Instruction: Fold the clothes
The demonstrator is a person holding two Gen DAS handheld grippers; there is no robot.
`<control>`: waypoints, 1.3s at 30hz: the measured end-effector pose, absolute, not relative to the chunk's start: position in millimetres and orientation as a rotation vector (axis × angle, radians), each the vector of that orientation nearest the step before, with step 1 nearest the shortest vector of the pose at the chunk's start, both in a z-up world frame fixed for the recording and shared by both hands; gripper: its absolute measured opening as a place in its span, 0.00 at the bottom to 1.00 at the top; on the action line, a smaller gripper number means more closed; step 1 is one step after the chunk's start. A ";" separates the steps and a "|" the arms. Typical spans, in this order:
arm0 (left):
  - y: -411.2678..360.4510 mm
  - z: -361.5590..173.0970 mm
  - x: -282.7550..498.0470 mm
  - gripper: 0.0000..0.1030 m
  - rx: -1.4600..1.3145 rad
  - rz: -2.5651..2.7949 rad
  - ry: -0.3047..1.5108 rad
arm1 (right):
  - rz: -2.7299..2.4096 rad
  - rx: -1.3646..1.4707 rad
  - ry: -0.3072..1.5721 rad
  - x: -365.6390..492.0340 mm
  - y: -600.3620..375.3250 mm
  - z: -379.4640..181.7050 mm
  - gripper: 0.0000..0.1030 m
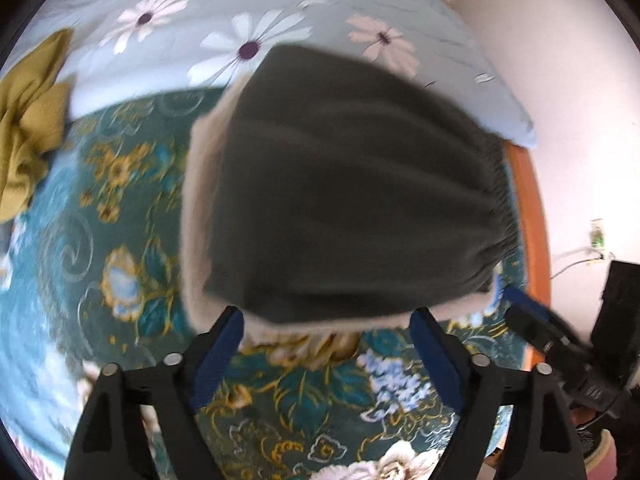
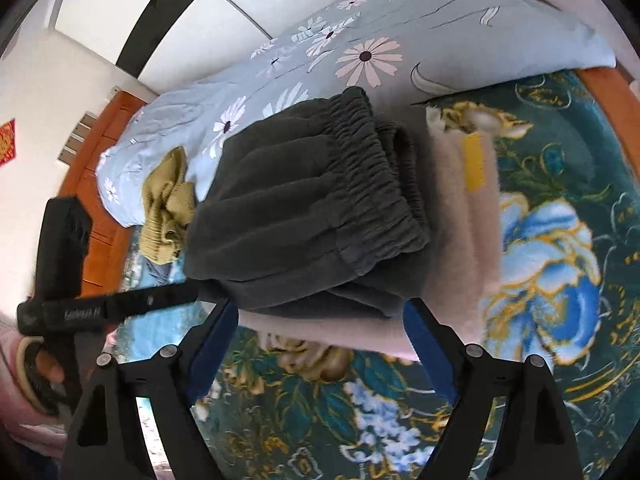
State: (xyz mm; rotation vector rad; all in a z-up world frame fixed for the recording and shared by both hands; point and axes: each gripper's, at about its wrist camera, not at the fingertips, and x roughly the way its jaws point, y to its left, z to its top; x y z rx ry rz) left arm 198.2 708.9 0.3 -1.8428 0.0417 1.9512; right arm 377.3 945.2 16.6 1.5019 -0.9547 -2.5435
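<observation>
Folded dark grey pants [image 1: 352,184] with an elastic waistband lie on top of a folded beige fleece garment [image 1: 196,220] on the bed. My left gripper [image 1: 328,320] is open, its blue-padded fingers at the near edge of the stack. In the right wrist view the same grey pants [image 2: 304,216] sit on the beige garment [image 2: 468,208], and my right gripper [image 2: 320,316] is open at the stack's near edge. The left gripper's body [image 2: 108,304] shows at the left of that view.
A crumpled mustard-yellow garment [image 1: 28,120] [image 2: 168,204] lies on the bed to the left. The bed has a teal floral blanket [image 1: 120,240] and a pale blue daisy duvet [image 1: 240,12]. An orange wooden bed frame [image 1: 532,208] runs along the right edge.
</observation>
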 end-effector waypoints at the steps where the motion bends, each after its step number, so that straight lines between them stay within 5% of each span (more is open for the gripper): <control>1: 707.5 -2.1 200.5 0.90 -1.865 1.952 0.046 | -2.541 1.513 -0.919 378.0 944.7 16.2 0.85; 5: 703.9 -3.5 208.3 0.98 -1.892 1.961 0.084 | -2.564 1.541 -0.840 381.5 943.5 14.2 1.00; 39: 700.7 -6.5 245.6 1.00 -1.912 2.197 0.279 | -2.577 1.685 -0.571 371.3 902.8 20.9 1.00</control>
